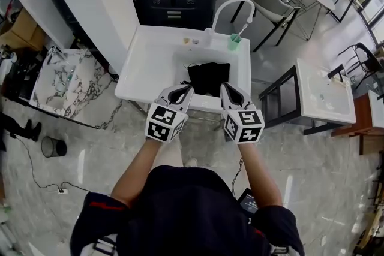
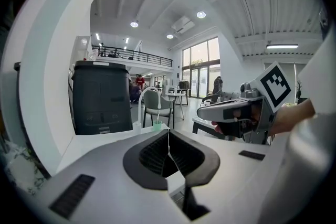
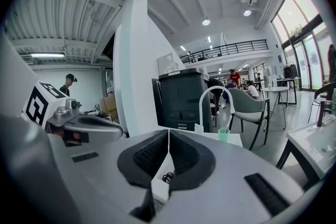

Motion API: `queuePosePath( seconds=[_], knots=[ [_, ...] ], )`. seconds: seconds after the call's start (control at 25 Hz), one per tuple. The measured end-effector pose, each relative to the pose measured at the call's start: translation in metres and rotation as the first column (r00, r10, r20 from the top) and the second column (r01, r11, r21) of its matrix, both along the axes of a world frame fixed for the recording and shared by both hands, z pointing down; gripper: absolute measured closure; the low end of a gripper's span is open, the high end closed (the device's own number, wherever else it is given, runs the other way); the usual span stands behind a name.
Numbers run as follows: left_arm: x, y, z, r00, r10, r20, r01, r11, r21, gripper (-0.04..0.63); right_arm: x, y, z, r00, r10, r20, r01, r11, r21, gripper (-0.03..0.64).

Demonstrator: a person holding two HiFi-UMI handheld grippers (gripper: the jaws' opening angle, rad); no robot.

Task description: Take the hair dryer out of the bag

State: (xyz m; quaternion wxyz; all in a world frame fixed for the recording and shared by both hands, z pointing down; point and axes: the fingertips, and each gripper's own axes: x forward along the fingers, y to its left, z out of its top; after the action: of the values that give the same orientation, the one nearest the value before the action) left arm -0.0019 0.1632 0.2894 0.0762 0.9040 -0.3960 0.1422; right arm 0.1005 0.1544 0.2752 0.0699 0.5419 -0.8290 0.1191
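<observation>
Black bag [image 1: 208, 78] lying in the sink [image 1: 150, 63], hair dryer hidden from me so its direction is unreadable, tap [image 1: 231, 6] and green cup [image 1: 234, 42] on the sink's back rim, my left hand-held gripper [image 1: 187, 89] and right hand-held gripper [image 1: 224, 87] both pressed together, empty, at the sink's near edge.

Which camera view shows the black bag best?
The head view: the bag lies in the sink, seen from above. The left gripper view does not show it; the right gripper view shows at most a dark bit below its jaws.
</observation>
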Motion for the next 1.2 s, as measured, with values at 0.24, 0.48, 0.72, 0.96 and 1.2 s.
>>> queuePosePath(
  seconds=[0.24, 0.48, 0.72, 0.96, 1.2],
  knots=[
    [-0.006, -0.026, 0.006, 1.0, -0.007, 0.001, 0.007, 1.0, -0.005, 0.578, -0.005, -0.024, 0.007, 1.0, -0.004, 0.006, 0.005, 1.0, -0.016, 0.581],
    [-0.008, -0.059, 0.01, 1.0, -0.003, 0.002, 0.003, 1.0, -0.012, 0.578, -0.009, -0.056, 0.013, 1.0, -0.005, 0.001, 0.005, 0.999, -0.032, 0.581],
    [-0.011, -0.097, 0.017, 1.0, 0.005, 0.004, -0.005, 1.0, -0.029, 0.578, -0.013, -0.093, 0.021, 1.0, -0.003, 0.006, 0.004, 0.998, -0.055, 0.581],
    [-0.016, -0.133, 0.026, 1.0, 0.019, 0.006, -0.019, 0.998, -0.059, 0.578, -0.024, -0.127, 0.032, 1.0, -0.013, 0.007, 0.013, 0.995, -0.094, 0.581],
    [-0.024, -0.171, 0.035, 0.999, 0.038, 0.008, -0.037, 0.994, -0.099, 0.578, -0.035, -0.165, 0.041, 1.0, -0.003, 0.013, 0.005, 0.991, -0.135, 0.581]
  ],
)
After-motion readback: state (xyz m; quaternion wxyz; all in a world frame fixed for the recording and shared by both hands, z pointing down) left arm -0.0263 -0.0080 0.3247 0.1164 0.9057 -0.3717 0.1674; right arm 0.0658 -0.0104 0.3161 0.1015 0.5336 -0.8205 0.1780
